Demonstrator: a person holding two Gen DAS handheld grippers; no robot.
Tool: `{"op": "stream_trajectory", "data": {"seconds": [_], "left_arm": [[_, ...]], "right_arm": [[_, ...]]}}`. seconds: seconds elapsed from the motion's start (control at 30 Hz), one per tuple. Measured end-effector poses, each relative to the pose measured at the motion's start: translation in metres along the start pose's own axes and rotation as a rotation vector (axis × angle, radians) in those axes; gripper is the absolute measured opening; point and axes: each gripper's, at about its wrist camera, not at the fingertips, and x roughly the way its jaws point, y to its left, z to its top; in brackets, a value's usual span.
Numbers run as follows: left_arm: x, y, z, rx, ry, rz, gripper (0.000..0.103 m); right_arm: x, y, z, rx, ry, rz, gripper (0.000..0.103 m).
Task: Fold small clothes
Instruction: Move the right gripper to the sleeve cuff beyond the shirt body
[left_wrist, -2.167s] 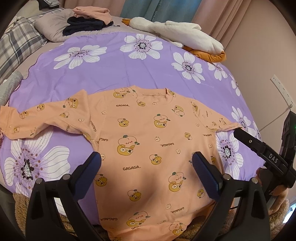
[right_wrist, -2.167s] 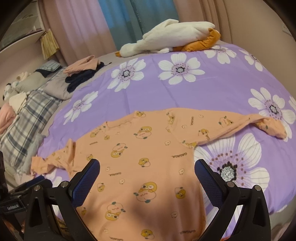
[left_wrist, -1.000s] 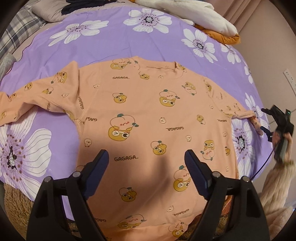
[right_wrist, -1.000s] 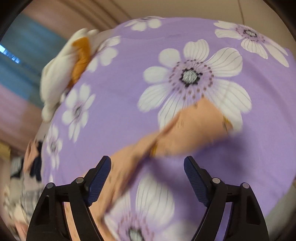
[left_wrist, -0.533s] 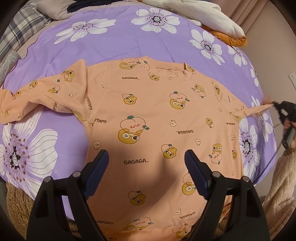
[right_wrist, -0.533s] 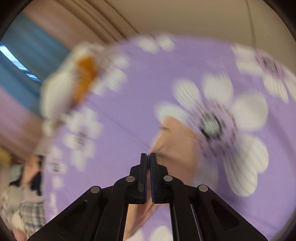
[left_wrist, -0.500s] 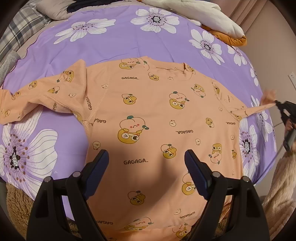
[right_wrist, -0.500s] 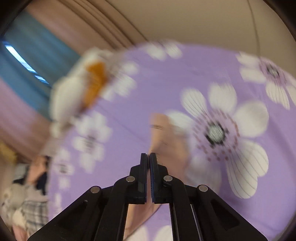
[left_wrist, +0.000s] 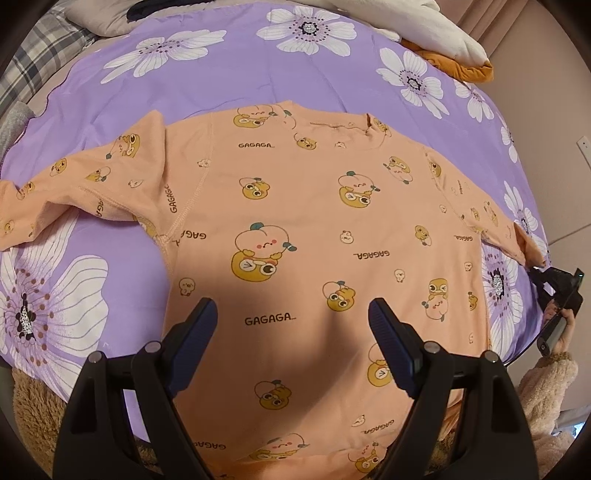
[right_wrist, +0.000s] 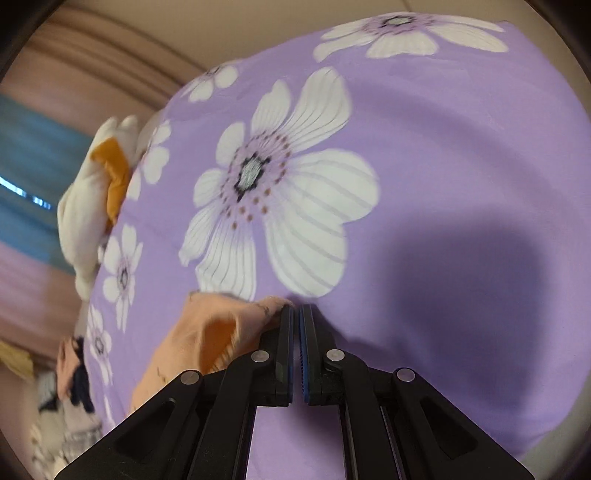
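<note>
An orange long-sleeved shirt (left_wrist: 295, 206) printed with cartoon ducks lies flat, front up, on a purple flowered bedspread (left_wrist: 221, 74). My left gripper (left_wrist: 293, 332) hovers open over the shirt's lower middle, with nothing between its fingers. The left sleeve (left_wrist: 74, 184) lies stretched out to the left. At the bed's right edge my right gripper (left_wrist: 537, 269) meets the right sleeve's cuff (left_wrist: 528, 247). In the right wrist view the right gripper (right_wrist: 297, 310) is shut, with the cuff (right_wrist: 218, 328) bunched against its left finger and its edge pinched at the tips.
A white and orange plush toy (left_wrist: 443, 37) lies at the bed's far right corner. A plaid blanket (left_wrist: 33, 66) and a pile of clothes (right_wrist: 74, 373) sit at the far left. A hand in a fuzzy cream sleeve (left_wrist: 546, 387) holds the right gripper beside the wall.
My right gripper went from open over the cuff to shut on it, and it has drawn the right sleeve outward and down. The left gripper stayed open over the shirt.
</note>
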Motion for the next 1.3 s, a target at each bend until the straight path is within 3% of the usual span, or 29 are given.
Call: {"op": "stream_trajectory", "data": {"seconds": [0.13, 0.3, 0.53, 0.63, 0.77, 0.83, 0.87, 0.9, 1.0, 1.1, 1.2, 1.3], "left_arm": [[0.002, 0.000, -0.001, 0.001, 0.011, 0.001, 0.083], [0.004, -0.004, -0.001, 0.008, 0.016, 0.001, 0.084], [0.006, -0.011, -0.002, 0.020, 0.020, -0.005, 0.084], [0.006, -0.012, -0.003, 0.023, 0.020, -0.007, 0.084], [0.004, -0.013, -0.004, 0.021, 0.018, -0.003, 0.084], [0.003, -0.012, -0.005, 0.020, 0.017, 0.003, 0.084], [0.002, -0.011, -0.005, 0.018, 0.015, 0.006, 0.084], [0.002, -0.010, -0.005, 0.016, 0.014, 0.008, 0.084], [0.003, -0.007, -0.004, 0.008, 0.016, 0.015, 0.084], [0.005, -0.007, -0.004, 0.005, 0.022, 0.020, 0.084], [0.005, -0.008, -0.004, 0.009, 0.019, 0.017, 0.084], [0.004, -0.008, -0.004, 0.010, 0.017, 0.014, 0.084]], "right_arm": [[-0.019, 0.011, 0.002, -0.104, -0.073, -0.130, 0.009], [-0.038, 0.010, 0.003, -0.201, -0.093, -0.173, 0.049], [-0.042, 0.052, -0.033, -0.471, -0.050, -0.167, 0.050], [-0.024, 0.070, -0.058, -0.607, -0.009, -0.172, 0.056], [0.011, 0.077, -0.072, -0.688, 0.020, -0.266, 0.056], [0.017, 0.077, -0.069, -0.683, -0.002, -0.312, 0.034], [0.016, 0.077, -0.065, -0.673, -0.007, -0.315, 0.014], [0.012, 0.076, -0.055, -0.638, -0.003, -0.273, 0.009], [-0.004, 0.075, -0.030, -0.537, -0.012, -0.157, 0.009], [-0.011, 0.077, -0.004, -0.488, -0.067, -0.165, 0.009], [-0.001, 0.070, 0.031, -0.394, -0.066, -0.135, 0.010], [0.000, 0.063, 0.042, -0.324, -0.095, -0.235, 0.012]]}}
